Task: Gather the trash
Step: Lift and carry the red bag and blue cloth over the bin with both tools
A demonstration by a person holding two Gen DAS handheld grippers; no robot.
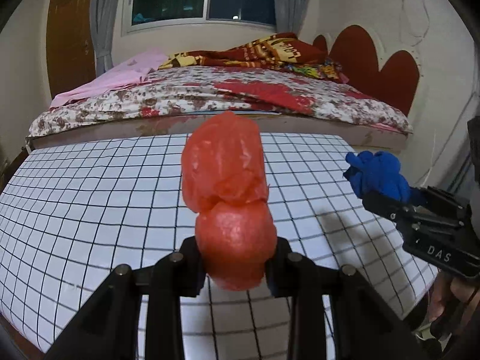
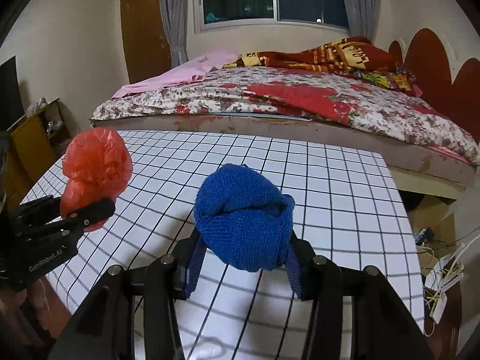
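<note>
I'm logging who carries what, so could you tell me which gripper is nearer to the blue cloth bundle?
Right. The right gripper grips the blue cloth bundle itself; the left gripper stands apart beside it, clamping a red plastic bag.

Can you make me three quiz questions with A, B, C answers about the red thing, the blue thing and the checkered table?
1. Where is the red plastic bag?
A. Between the fingers of the left gripper, above the table
B. Lying on the bed
C. Hanging on the door

2. What colour is the wadded cloth in the right gripper?
A. Green
B. Blue
C. Yellow

3. What is on the grid-patterned table under the grippers?
A. A pile of cups
B. A stack of books
C. Nothing that shows besides shadows

Answers:
1. A, since the left wrist view shows the black fingers pinching the bag's lower lump.
2. B, since the right wrist view shows a bright blue knitted bundle between the fingers.
3. C, since both views show only grid lines and shadows on the visible tabletop.
</note>
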